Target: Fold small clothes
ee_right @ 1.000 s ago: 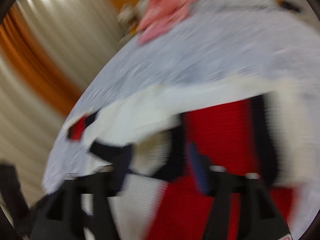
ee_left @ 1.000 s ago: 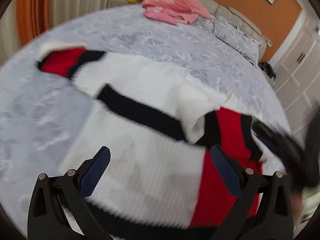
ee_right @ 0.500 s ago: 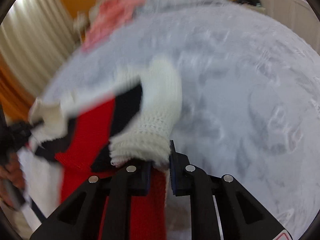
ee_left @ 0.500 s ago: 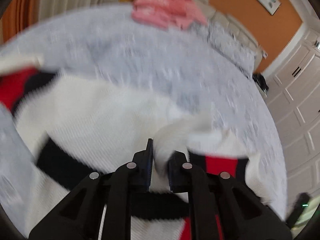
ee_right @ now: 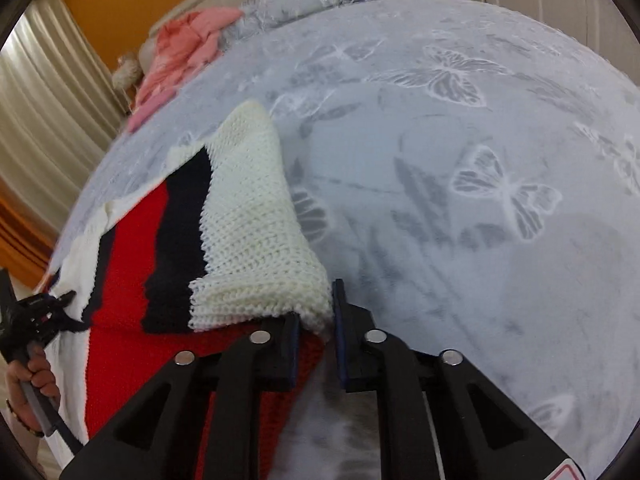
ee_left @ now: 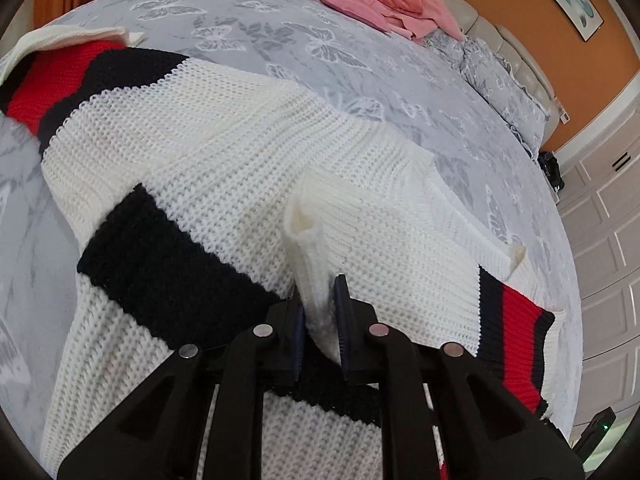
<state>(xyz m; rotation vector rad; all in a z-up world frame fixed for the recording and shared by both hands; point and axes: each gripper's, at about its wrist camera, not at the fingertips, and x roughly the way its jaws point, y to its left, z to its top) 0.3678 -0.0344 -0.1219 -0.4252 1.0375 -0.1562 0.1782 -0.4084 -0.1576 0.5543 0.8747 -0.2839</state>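
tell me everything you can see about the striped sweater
The knit sweater is chunky white ribbed yarn with black and red stripes. It lies spread and rumpled on the butterfly-print bedspread. The left gripper is shut on a white ribbed fold of it; the right gripper pinches a white cuff, lifting that sleeve.

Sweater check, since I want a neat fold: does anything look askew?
Yes. The sweater lies crooked on the bed, its collar bunched in the left gripper; the right gripper pinches a sleeve cuff.
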